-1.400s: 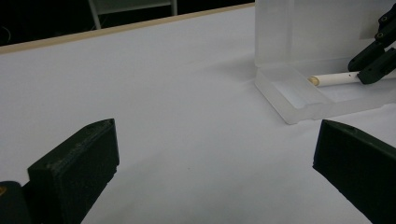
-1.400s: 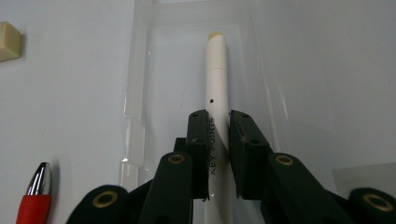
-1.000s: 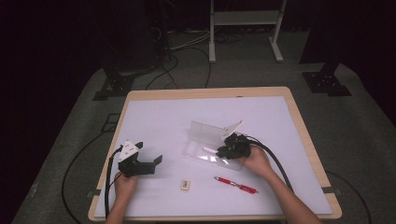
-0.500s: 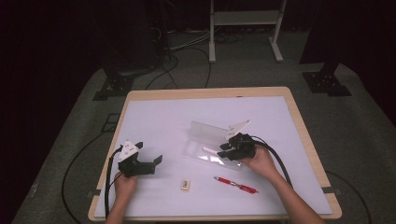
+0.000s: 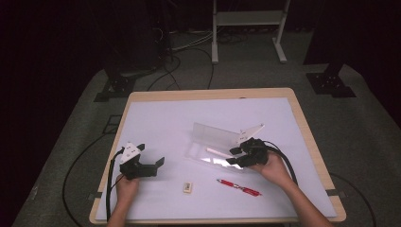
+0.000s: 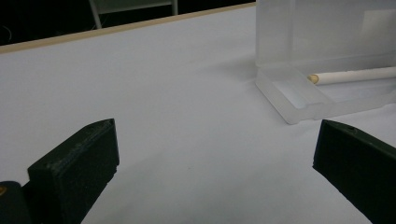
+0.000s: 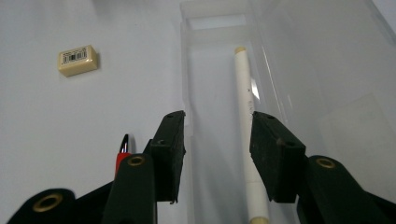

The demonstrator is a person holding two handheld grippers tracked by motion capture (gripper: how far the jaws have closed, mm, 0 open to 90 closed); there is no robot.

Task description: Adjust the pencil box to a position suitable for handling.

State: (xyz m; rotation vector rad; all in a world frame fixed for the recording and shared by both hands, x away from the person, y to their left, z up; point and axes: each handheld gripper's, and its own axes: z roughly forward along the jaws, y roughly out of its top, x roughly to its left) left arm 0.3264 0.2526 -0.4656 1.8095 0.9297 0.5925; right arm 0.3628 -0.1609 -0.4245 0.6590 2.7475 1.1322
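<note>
Clear, thin plastic forms the pencil case point(image 5: 215, 146), open mid-table with the white pen point(image 7: 246, 116) lying inside. Your right gripper point(image 7: 217, 154) has just been opening; its jaws stand apart over the pen, pressing nothing. The pen looks light, stiff and smooth, likely slippery, so pinch it mid-barrel. Your left gripper point(image 6: 210, 163) rests wide open, empty. A red pen point(image 5: 239, 187) and a blocky eraser point(image 5: 187, 187) lie nearby.

The right tongs point(image 7: 217, 154) hide part of the white pen point(image 7: 246, 126); the red pen point(image 7: 122, 154) is mostly hidden.
</note>
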